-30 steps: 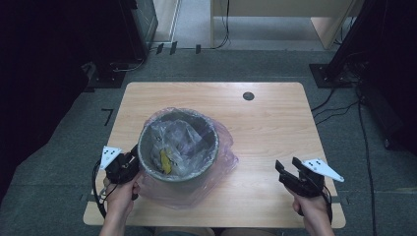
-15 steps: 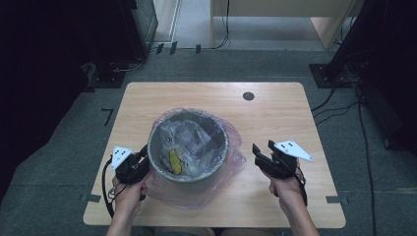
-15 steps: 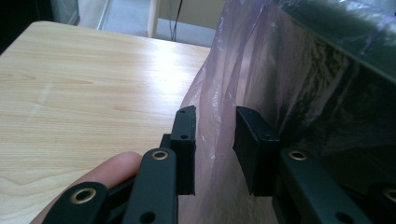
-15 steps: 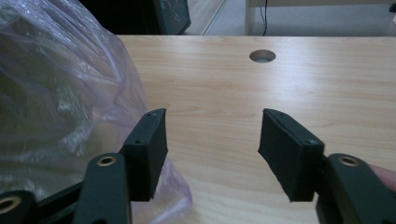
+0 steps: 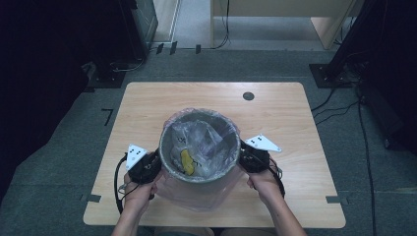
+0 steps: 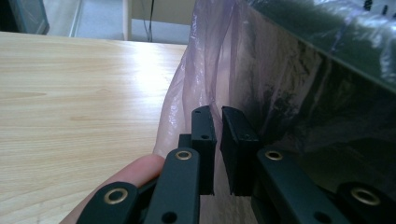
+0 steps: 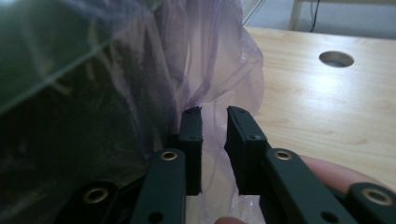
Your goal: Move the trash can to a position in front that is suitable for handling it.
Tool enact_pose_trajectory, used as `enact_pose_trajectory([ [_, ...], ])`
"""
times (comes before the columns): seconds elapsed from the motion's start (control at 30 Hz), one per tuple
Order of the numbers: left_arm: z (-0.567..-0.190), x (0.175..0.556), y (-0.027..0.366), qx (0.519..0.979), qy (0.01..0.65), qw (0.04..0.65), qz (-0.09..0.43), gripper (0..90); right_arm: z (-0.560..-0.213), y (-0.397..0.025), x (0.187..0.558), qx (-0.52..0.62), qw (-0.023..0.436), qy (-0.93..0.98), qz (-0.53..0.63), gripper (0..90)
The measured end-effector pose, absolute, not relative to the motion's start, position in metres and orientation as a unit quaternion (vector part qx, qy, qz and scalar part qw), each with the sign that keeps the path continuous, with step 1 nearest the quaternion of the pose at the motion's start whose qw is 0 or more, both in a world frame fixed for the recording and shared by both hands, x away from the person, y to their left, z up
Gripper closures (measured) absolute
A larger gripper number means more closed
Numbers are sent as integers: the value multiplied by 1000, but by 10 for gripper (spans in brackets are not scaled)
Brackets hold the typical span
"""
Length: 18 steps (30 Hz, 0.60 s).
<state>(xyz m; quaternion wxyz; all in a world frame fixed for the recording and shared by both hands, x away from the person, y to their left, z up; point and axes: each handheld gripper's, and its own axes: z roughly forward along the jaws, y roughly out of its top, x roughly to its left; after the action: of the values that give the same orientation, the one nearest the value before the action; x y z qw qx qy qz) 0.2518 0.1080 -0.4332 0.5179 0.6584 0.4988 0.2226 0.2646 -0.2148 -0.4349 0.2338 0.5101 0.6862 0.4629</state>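
A grey round bin (image 5: 163, 147) lined with a thin purple plastic bag (image 5: 196, 195) stands on the wooden table (image 5: 147, 108). Inside it lie a yellow peel (image 5: 187, 163) and crumpled clear plastic. My left gripper (image 5: 155, 164) is against the bin's left side. In the left gripper view the left gripper (image 6: 218, 112) has its jaws a narrow gap apart, right by the bag (image 6: 187, 93) where it hangs over the bin wall (image 6: 327, 107). My right gripper (image 5: 244, 158) is at the bin's right side. The right gripper (image 7: 214, 112) is slightly open, with the bag's film (image 7: 219, 65) just beyond its tips.
A round cable hole (image 5: 248, 96) sits near the table's far edge and is also seen as the hole (image 7: 336, 59) in the right gripper view. Bare tabletop extends left, right and beyond the bin. Dark equipment and cables stand on the floor around the table.
Both grippers have moved inward from the table's sides to the bin's flanks. The bin has shifted right and toward the near edge, and appears raised toward the camera.
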Motion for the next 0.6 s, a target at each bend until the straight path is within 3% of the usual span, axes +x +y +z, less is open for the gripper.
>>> enact_pose_trajectory([
  [0.37, -431, 240, 84, 679, 477, 516, 214, 871, -435, -237, 241, 527, 222, 672, 470, 819],
  [0.53, -432, 233, 73, 687, 464, 520, 205, 849, -437, -252, 226, 548, 223, 650, 477, 818],
  [0.6, -432, 231, 71, 692, 458, 520, 204, 783, -437, -259, 218, 551, 228, 647, 475, 778],
])
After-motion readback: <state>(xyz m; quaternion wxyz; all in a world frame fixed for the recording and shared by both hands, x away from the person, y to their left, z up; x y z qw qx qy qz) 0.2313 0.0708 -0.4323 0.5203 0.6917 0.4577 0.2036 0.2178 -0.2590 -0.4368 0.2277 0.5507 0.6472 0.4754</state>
